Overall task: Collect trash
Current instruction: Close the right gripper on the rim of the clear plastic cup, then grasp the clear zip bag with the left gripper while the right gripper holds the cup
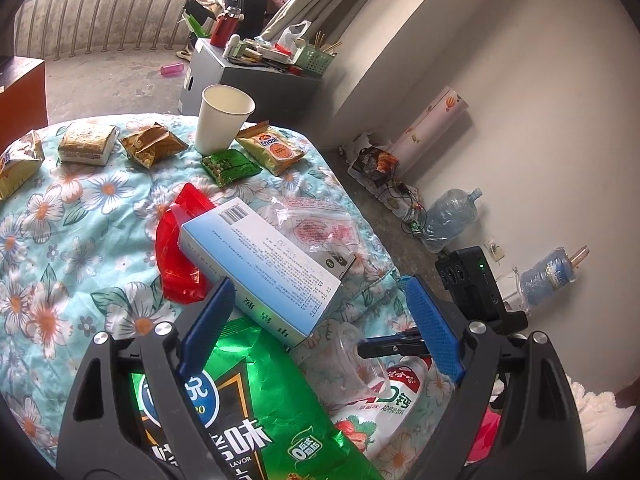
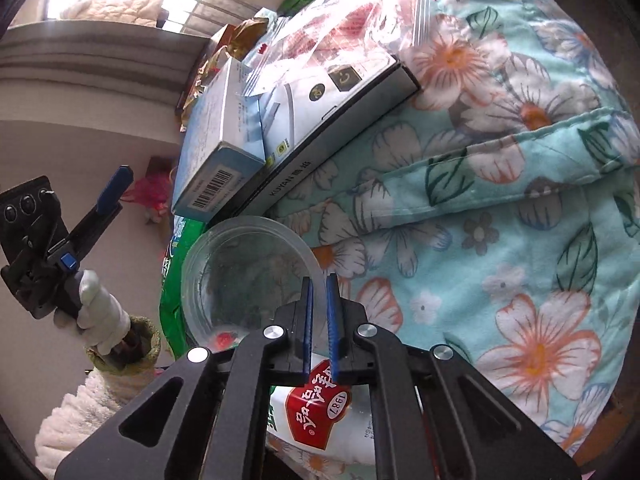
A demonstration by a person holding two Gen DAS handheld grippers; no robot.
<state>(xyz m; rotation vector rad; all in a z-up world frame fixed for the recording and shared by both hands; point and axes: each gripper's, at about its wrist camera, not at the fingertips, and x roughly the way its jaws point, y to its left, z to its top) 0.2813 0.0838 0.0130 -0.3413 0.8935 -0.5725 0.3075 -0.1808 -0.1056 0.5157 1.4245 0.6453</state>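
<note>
Here, left wrist view: left gripper [image 1: 320, 312] hangs over the flowered quilt [image 1: 72, 216], jaws spread wide and holding nothing. Between and under its fingers lie a green snack bag [image 1: 264, 400] and a pale blue carton [image 1: 264, 260]; a red plastic bag [image 1: 176, 248] sits just beside the carton. Farther back, a white paper cup [image 1: 222, 118] stands upright among small snack packets. Low in this view the right gripper's tips reach in at a clear plastic cup [image 1: 356, 364] lying on its side.

Right wrist view: right gripper [image 2: 320, 308] is clenched, its blue pads pinched on the rim of the clear plastic cup [image 2: 248, 276], whose wall passes between them. A white milk-drink bottle [image 2: 320, 420] lies beneath the fingers. The person's gloved hand [image 2: 96, 304] carries the other gripper at the left edge.

Step in hand, as I judge it: first pickup, cup seized. The next move calls for lifting it clear without crushing the thin wall, then carrying it to a bag or bin; none is identifiable here.
</note>
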